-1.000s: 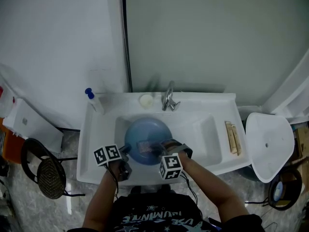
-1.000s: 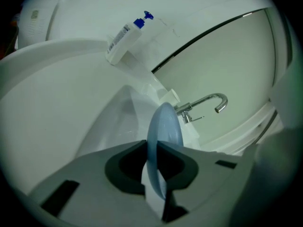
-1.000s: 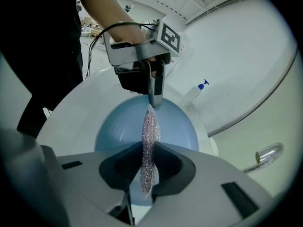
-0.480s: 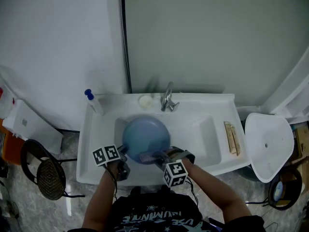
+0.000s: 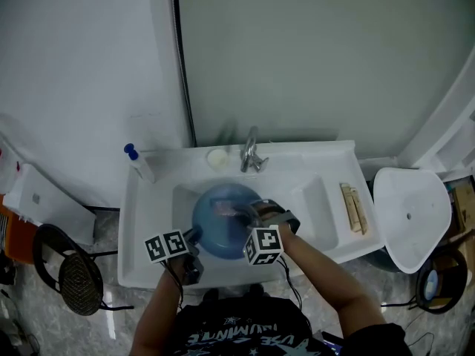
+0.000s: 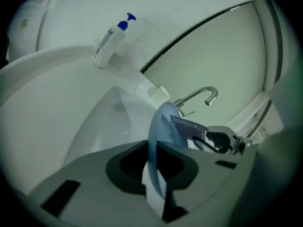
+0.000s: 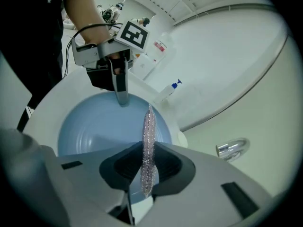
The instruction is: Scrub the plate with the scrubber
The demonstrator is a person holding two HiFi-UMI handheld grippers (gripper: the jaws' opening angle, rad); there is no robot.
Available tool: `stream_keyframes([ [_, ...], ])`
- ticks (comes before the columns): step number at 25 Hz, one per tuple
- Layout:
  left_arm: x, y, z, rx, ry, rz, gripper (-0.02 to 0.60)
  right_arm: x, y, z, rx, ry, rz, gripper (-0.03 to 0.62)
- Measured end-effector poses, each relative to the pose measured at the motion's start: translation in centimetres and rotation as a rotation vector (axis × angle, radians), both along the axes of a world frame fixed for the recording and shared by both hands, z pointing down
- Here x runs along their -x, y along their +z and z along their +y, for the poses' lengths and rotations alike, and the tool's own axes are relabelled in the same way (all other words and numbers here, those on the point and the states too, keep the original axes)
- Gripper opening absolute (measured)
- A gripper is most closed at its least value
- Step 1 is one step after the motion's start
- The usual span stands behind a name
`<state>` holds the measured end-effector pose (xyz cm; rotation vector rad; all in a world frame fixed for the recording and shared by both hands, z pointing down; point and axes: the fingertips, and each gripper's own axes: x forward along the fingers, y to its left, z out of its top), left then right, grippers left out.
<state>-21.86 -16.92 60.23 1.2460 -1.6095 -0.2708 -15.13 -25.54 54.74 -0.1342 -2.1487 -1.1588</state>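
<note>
One blue plate (image 5: 214,236), one scrubber (image 7: 147,145); shirt print (image 5: 226,338) blurred.

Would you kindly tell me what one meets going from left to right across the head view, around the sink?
black stool → blue-capped bottle → blue plate → wooden pieces → white rounded object

Round blue plate (image 5: 215,236), tilted over the sink (image 5: 312,199), thin glittery scrubber (image 7: 148,136) flat against its face

Both forearms are reaching up from lower centre. The left gripper (image 5: 193,237) is clamping the plate (image 5: 217,237) rim; the right gripper (image 5: 243,213) is clamping the scrubber (image 5: 226,208).
</note>
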Motion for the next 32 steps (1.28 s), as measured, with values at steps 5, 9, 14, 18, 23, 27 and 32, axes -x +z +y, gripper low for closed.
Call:
stream_keyframes([
  [5, -1.0, -0.3, 0.2, -0.020, 0.036, 0.008, 0.041, 1.0, 0.0, -0.9, -0.083, -0.030, 0.009, 0.077],
  [9, -1.2, -0.4, 0.3, -0.029, 0.044, 0.009, 0.041, 0.8, 0.8, -1.1, -0.105, -0.046, 0.030, 0.077],
  [14, -0.9, -0.5, 0.3, -0.031, 0.037, 0.015, 0.043, 0.2, 2.0, -1.6, -0.103, -0.023, 0.057, 0.077],
  [18, -0.4, -0.5, 0.4, -0.037, 0.016, 0.030, 0.044, -0.5, 2.6, -2.0, -0.104, 0.009, 0.071, 0.077],
  [23, 0.5, -0.4, 0.4, -0.043, -0.029, 0.040, 0.046, -1.4, 3.3, -1.7, -0.064, 0.044, 0.080, 0.077],
  [27, 1.4, -0.5, 0.4, -0.050, -0.071, 0.050, 0.046, -2.2, 4.1, -1.0, -0.015, 0.049, 0.101, 0.077],
  [32, 2.5, -0.4, 0.3, -0.053, -0.105, 0.065, 0.048, -2.9, 4.7, 0.5, 0.060, 0.048, 0.123, 0.077],
])
